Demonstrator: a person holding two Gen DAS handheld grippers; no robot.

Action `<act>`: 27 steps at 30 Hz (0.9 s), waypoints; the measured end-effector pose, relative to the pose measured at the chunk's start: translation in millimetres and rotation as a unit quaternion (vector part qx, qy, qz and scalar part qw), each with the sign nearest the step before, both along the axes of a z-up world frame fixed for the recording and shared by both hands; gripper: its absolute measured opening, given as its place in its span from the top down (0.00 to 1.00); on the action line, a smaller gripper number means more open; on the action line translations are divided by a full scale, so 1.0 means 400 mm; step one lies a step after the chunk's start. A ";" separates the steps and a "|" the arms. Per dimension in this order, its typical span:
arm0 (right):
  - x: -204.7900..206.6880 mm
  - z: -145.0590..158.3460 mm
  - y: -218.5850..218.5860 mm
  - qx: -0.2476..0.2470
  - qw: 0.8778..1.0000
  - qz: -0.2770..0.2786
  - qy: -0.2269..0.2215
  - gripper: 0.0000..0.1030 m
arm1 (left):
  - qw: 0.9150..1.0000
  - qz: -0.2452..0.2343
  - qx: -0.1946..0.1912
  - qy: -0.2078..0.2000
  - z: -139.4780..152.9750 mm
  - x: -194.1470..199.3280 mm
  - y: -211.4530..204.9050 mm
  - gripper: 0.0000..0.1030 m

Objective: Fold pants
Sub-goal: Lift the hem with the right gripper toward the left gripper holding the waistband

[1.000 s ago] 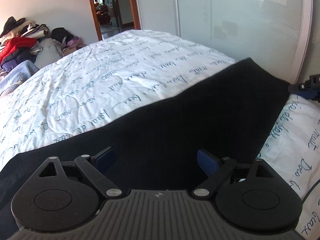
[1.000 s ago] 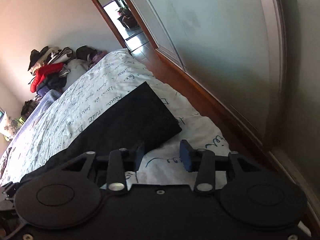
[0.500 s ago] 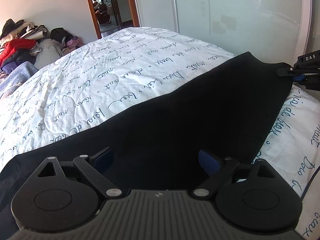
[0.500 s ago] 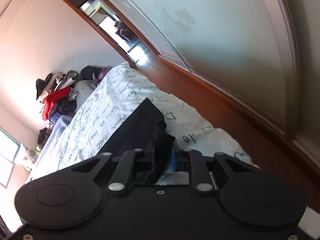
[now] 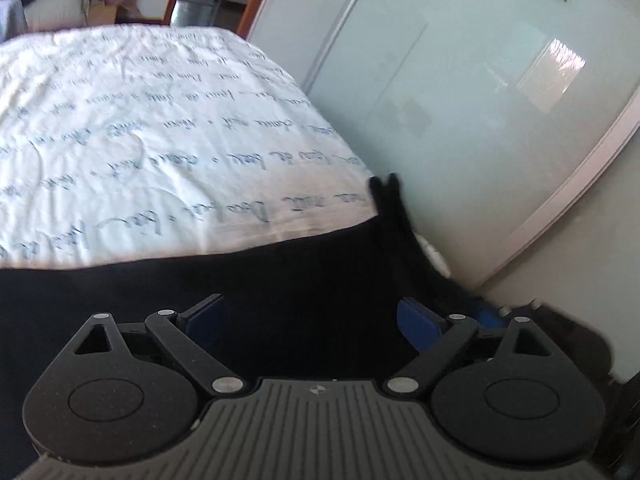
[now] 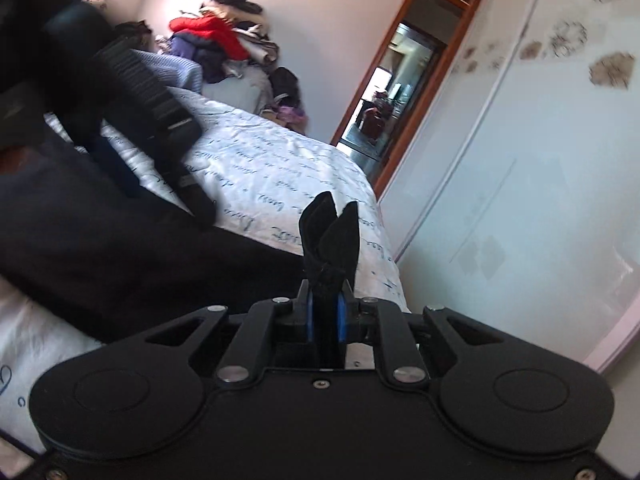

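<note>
A: What do we have at our right gripper (image 6: 325,314)?

B: Its blue pads (image 6: 341,316) are pinched together on a bunched corner of the black pants (image 6: 120,256). The cloth stands up past the fingertips in two pointed flaps.

A: And out from there?

B: To the left of those fingers the pants stretch away in a dark band over the white bedspread (image 6: 256,168) with its script print. Further left and above, we see our left gripper (image 6: 120,168) from the side, blurred, over the same cloth.

A: How does that left gripper (image 5: 310,312) stand in its own view?

B: Its fingers are spread wide, with nothing between the blue pads (image 5: 416,320). The pants lie under and ahead of them. Beyond the right fingertip the cloth rises to a small forked tip.

A: Past the fingers?

B: Ahead of both pairs lies the bedspread. To the right is a pale frosted sliding door (image 5: 460,80). Far ahead on the right wrist view are a wood-framed doorway (image 6: 400,80) and a clothes pile (image 6: 216,44) against the wall.
</note>
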State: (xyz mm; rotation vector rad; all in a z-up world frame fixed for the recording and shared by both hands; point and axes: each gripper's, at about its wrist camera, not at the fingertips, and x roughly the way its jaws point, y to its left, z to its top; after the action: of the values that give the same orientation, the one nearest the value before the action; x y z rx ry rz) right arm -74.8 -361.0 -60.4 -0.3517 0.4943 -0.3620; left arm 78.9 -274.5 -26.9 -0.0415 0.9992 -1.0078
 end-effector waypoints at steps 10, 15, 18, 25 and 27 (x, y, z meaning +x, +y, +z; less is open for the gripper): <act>-0.037 -0.005 0.084 -0.068 0.997 0.043 0.012 0.89 | 0.974 0.037 -0.059 0.215 -0.117 0.083 -0.118 0.23; -0.034 -0.027 0.113 -0.096 0.993 0.058 0.035 0.89 | 0.980 0.036 -0.041 0.192 -0.116 0.073 -0.103 0.78; -0.032 -0.031 0.117 -0.104 0.992 0.060 0.035 0.85 | 0.981 0.035 -0.048 0.183 -0.107 0.073 -0.089 0.88; -0.030 -0.021 0.126 -0.093 0.993 0.051 0.044 0.81 | 0.992 0.022 -0.050 0.117 -0.053 0.033 -0.065 0.91; -0.035 -0.009 0.129 -0.084 0.994 0.055 0.043 0.87 | 0.994 0.021 -0.047 0.095 -0.043 0.023 -0.054 0.92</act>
State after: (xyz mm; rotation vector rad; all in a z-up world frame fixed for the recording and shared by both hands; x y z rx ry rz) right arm -88.7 -309.2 -63.9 -0.5571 0.5288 -0.2830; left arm 88.0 -295.9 -44.3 -0.2400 1.1192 -1.0247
